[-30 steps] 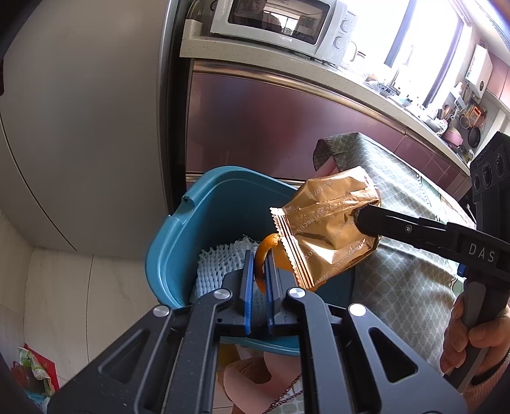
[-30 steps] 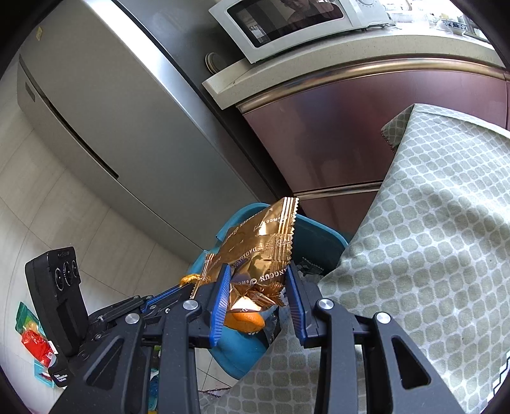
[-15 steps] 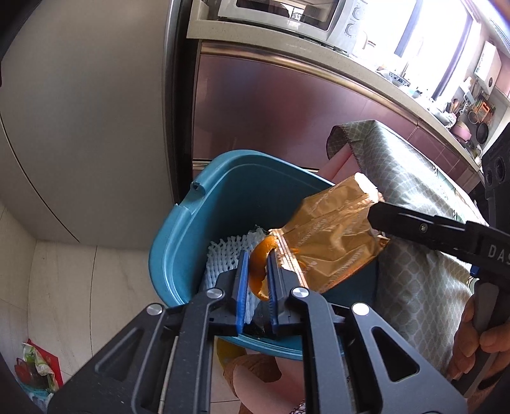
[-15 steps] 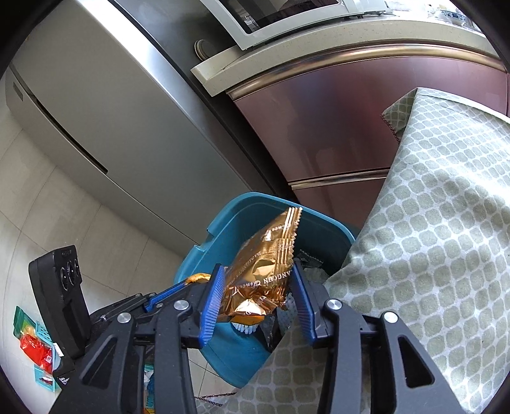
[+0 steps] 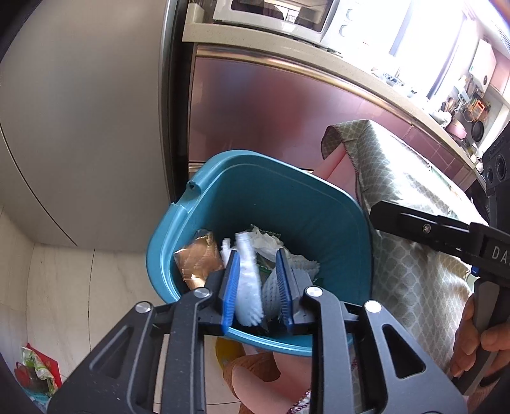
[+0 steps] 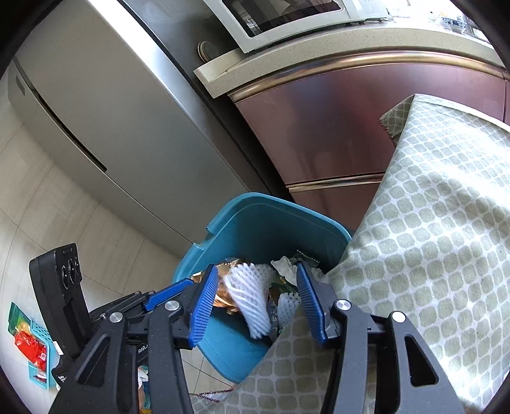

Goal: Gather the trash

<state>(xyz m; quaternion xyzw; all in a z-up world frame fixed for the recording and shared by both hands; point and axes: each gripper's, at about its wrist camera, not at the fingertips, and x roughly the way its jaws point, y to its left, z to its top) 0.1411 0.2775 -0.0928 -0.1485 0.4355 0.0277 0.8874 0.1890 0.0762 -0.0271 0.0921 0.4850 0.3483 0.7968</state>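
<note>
A teal bin (image 5: 277, 194) stands on the floor between the fridge and the clothed table. Inside lie a gold snack wrapper (image 5: 197, 258), a white foam fruit net (image 5: 247, 293) and crumpled tissue (image 5: 266, 242). My left gripper (image 5: 258, 281) hangs over the bin's near rim, its jaws opening, with nothing pressed between the blue pads. My right gripper (image 6: 255, 299) is above the same bin (image 6: 267, 219), its jaws opening too and empty; the foam net (image 6: 247, 296) and gold wrapper (image 6: 223, 297) show below it. One finger of the right gripper (image 5: 414, 223) reaches in from the right.
A steel fridge (image 5: 79, 111) and maroon cabinets (image 5: 255, 111) with a microwave (image 5: 280, 12) on top stand behind the bin. The table with a green patterned cloth (image 6: 430, 239) crowds the bin's right side. Snack packets (image 6: 28, 344) lie on the floor tiles. A person's hand (image 5: 478, 344) holds the right gripper's handle.
The gold wrapper left the right gripper and dropped into the bin. The orange peel is gone from the left gripper. Both pairs of jaws have spread wider.
</note>
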